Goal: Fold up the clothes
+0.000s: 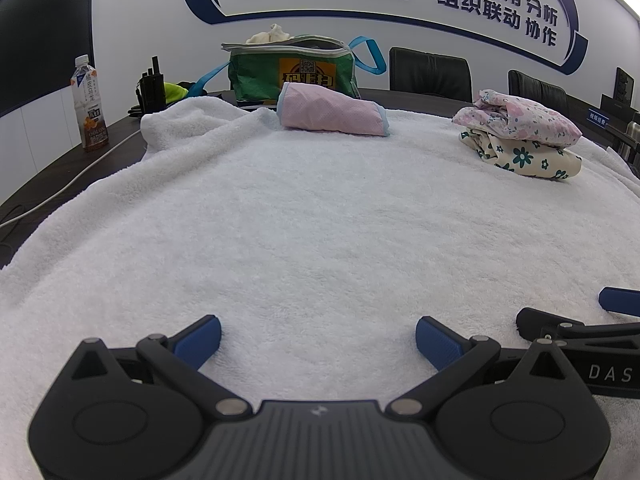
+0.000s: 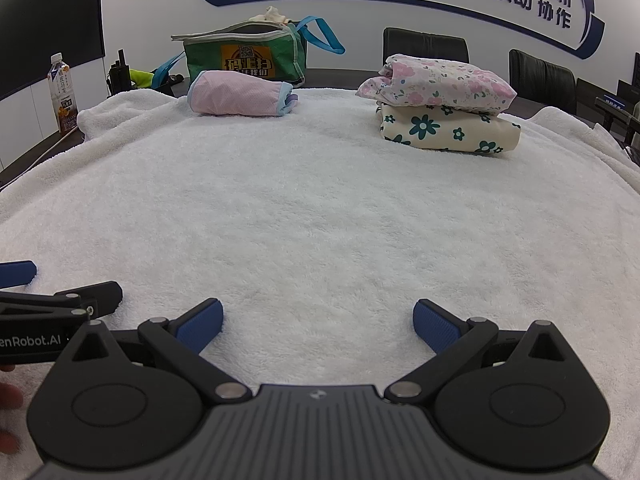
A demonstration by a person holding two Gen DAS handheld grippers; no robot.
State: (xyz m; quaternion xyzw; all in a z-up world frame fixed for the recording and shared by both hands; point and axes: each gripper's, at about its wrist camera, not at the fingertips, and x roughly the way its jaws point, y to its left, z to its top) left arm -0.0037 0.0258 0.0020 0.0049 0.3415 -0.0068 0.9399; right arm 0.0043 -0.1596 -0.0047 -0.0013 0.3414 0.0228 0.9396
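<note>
Both grippers hang low over a white terry towel [image 1: 320, 208] that is spread across a dark tabletop [image 1: 60, 160]. The left gripper [image 1: 318, 338] has its jaws spread wide with nothing between the blue pads, only bare towel showing in the gap. The right gripper [image 2: 318, 322] is the same, jaws wide apart and holding nothing. The two tools sit side by side, near each other: the right gripper's black linkage and one blue pad show at the right edge of the left wrist view, and the left gripper's show at the left edge of the right wrist view. The clothes lie at the far side of the towel, well apart from both grippers. A folded pink mesh garment with pale blue trim [image 2: 242, 94] rests toward the far left. To the far right is a stack of two folded pieces: a pink floral garment [image 2: 436, 84] lying on top of a cream garment with dark green flowers [image 2: 448, 130]. Behind the pink mesh garment stands a green zip bag with blue straps [image 2: 244, 58], with a pale cloth poking out of its top. A bottled tea drink [image 1: 89, 104] stands upright on the tabletop off the towel's left edge, and black office chairs [image 2: 426, 46] line the wall behind.
</note>
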